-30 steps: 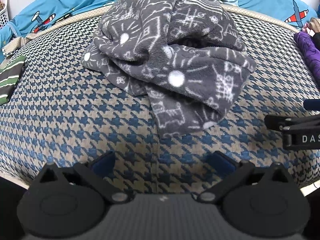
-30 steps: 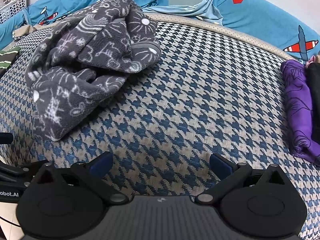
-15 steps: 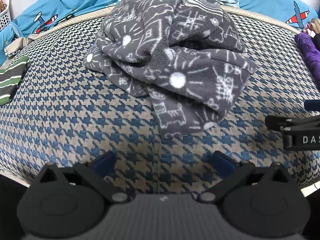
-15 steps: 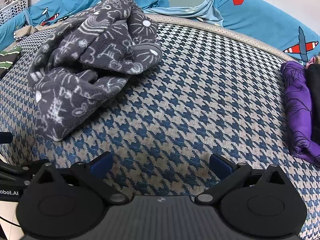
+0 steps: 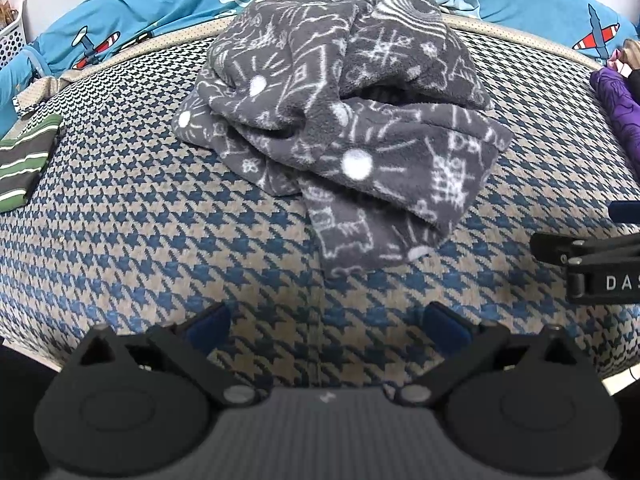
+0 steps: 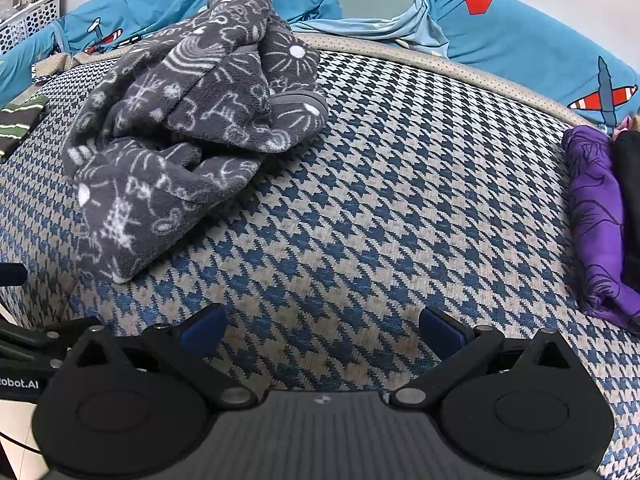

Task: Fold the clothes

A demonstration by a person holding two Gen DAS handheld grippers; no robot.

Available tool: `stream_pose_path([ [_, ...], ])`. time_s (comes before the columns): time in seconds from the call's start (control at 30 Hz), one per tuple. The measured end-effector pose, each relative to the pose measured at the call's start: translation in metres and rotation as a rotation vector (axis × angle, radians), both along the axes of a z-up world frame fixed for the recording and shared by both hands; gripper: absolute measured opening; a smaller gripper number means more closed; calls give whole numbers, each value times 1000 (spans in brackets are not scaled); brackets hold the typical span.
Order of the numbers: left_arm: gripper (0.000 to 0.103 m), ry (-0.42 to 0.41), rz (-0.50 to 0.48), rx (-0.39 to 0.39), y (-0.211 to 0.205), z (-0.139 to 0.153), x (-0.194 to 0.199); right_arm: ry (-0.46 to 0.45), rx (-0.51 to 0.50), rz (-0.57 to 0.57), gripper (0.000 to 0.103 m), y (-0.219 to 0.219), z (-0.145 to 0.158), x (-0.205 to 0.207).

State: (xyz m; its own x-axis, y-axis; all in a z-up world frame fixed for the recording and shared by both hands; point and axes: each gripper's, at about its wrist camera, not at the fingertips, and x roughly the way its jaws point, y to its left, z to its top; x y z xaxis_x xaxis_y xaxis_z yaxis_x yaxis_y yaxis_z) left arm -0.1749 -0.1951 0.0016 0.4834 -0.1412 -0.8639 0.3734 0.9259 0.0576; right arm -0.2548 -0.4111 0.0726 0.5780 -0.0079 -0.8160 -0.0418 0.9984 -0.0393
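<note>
A crumpled grey fleece garment (image 5: 340,120) with white doodle prints lies in a heap on the blue-and-beige houndstooth surface (image 5: 140,220). In the right wrist view the same garment (image 6: 188,140) sits to the upper left. My left gripper (image 5: 326,326) is open, low over the near edge, just short of the garment's lower hem. My right gripper (image 6: 322,326) is open too, over bare houndstooth to the right of the heap. Neither holds anything.
A folded green-striped cloth (image 5: 24,160) lies at the left edge. Folded purple (image 6: 592,216) and black (image 6: 630,200) clothes sit at the right. A blue aeroplane-print blanket (image 6: 520,40) lines the back, with a white basket (image 6: 32,20) at far left.
Both grippers have edged slightly forward toward the garment; the heap looks a little nearer. Jaws stay open and nothing was grasped.
</note>
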Motion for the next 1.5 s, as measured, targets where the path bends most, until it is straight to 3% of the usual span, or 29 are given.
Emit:
stream_pose_path([
  [0.1,103,-2,8,-1,-2,1,0,-1,2,-4,103,1,-3,10],
  [0.17,103,-2,10,-2,-1,1,3,3,7,-7,103,2,-30,62],
  [0.27,103,-3,11,-2,-3,1,3,5,6,4,103,4,-38,75],
  [1.5,103,-2,66,-13,-5,3,22,20,8,5,103,14,-42,102],
])
